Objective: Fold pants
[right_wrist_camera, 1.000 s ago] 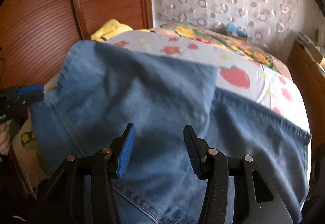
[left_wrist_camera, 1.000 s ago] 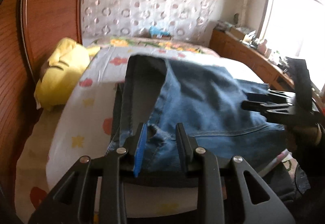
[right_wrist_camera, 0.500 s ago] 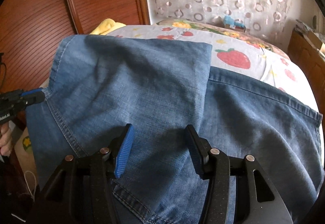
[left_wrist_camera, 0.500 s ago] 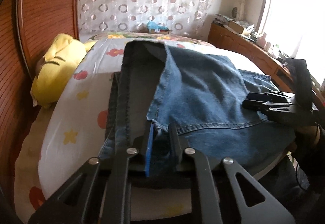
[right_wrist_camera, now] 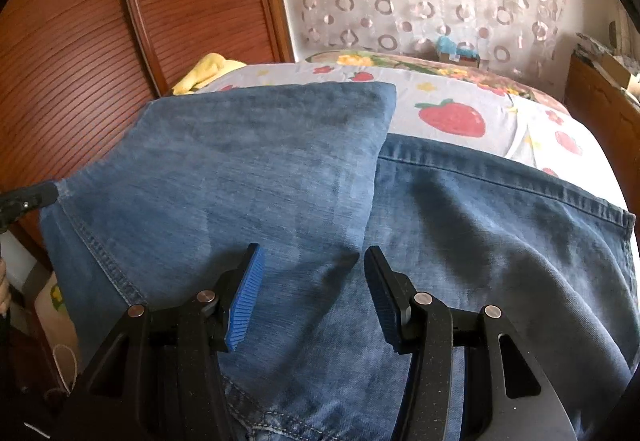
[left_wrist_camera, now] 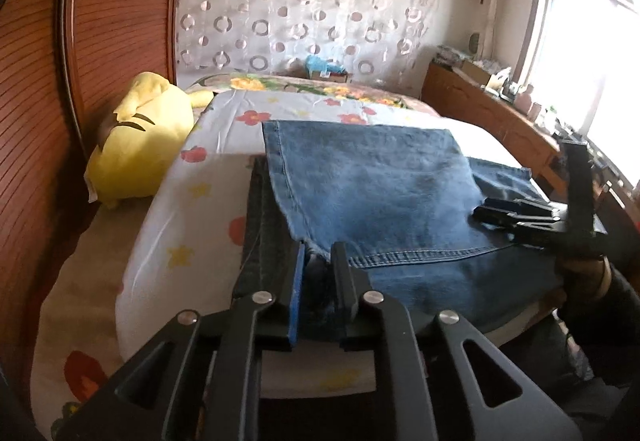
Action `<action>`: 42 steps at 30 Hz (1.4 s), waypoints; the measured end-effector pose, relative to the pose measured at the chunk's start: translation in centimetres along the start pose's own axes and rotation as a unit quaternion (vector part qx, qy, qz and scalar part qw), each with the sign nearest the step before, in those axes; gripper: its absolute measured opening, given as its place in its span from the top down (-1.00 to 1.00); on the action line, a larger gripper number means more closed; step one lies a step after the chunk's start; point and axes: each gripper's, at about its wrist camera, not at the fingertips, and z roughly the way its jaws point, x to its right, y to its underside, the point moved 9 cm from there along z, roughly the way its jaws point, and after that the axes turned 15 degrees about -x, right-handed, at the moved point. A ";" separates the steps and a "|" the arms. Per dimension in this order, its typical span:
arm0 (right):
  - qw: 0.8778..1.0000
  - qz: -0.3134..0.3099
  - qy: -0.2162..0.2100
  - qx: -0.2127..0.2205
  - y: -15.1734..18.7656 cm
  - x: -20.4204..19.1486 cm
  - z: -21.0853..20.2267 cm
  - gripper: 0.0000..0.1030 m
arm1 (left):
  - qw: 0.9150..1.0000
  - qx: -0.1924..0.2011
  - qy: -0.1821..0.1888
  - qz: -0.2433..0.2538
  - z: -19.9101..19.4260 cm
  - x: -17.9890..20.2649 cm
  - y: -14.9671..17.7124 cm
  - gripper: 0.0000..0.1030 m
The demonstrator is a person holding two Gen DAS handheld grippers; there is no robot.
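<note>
Blue jeans [left_wrist_camera: 384,201] lie folded on the bed, the leg part laid flat over the waist part. My left gripper [left_wrist_camera: 318,261] is shut on the jeans' near left hem corner. My right gripper [right_wrist_camera: 314,273] is open, its jaws wide apart just above the denim [right_wrist_camera: 248,177] near the edge of the folded layer. The right gripper also shows in the left wrist view [left_wrist_camera: 520,211] resting low over the jeans' right side. The left gripper's tip shows at the left edge of the right wrist view [right_wrist_camera: 28,199].
The bed has a white fruit-print sheet [left_wrist_camera: 192,225]. A yellow plush pillow [left_wrist_camera: 140,137] lies at the left by the wooden headboard [left_wrist_camera: 100,41]. A wooden sideboard [left_wrist_camera: 492,113] with small items stands on the right under the window. A floral blanket [right_wrist_camera: 420,63] lies at the back.
The lifted leg part has come down flat onto the jeans. My left gripper has closed on the hem corner. My right gripper has stayed open and lowered toward the denim.
</note>
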 end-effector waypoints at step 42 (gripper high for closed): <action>1.000 0.012 0.021 -0.001 0.4 0.5 -0.4 -0.03 | 0.997 0.014 0.014 0.068 1.4 8.9 -3.6 0.07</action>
